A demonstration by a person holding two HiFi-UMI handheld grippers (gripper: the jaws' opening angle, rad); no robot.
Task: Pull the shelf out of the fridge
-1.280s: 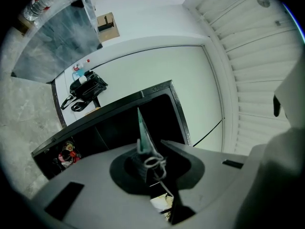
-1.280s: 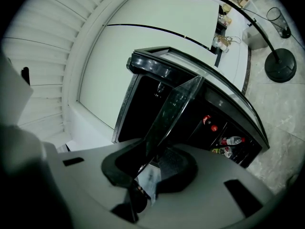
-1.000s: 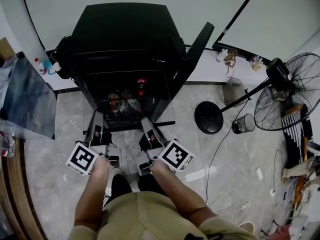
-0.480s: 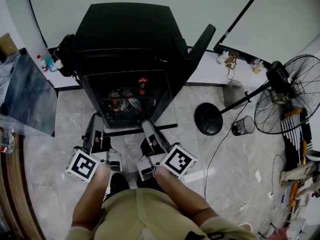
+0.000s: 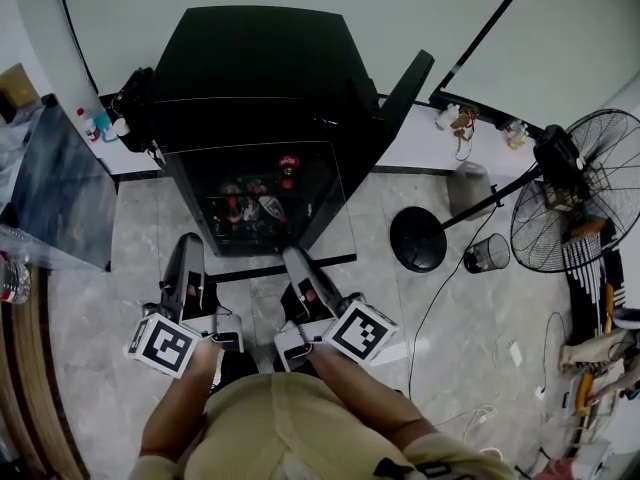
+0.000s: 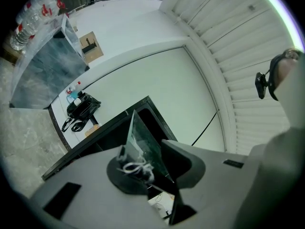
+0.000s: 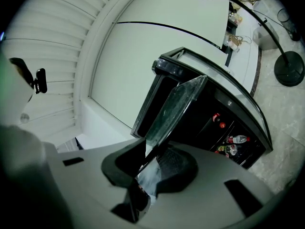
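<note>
The black fridge point(image 5: 260, 58) stands open, with bottles point(image 5: 250, 203) inside, seen through the glass. The glass shelf point(image 5: 330, 223) sticks out of its front, level over the floor. My left gripper point(image 5: 187, 250) holds the shelf's near left edge and my right gripper point(image 5: 296, 260) its near right edge. In the left gripper view the shelf point(image 6: 143, 142) runs edge-on between the pads of the left gripper point(image 6: 153, 174), whose jaws are opening a little. In the right gripper view the shelf point(image 7: 178, 104) is pinched in the right gripper point(image 7: 151, 165).
The fridge door point(image 5: 395, 98) hangs open to the right. A standing fan point(image 5: 580, 183) with a round base point(image 5: 418, 236) and a small bin point(image 5: 487, 250) are on the right floor. A glass-topped table point(image 5: 55, 193) is at the left, a black bag point(image 5: 130, 93) behind it.
Both grippers have drawn back toward the person, and the glass shelf has come further out of the fridge with them.
</note>
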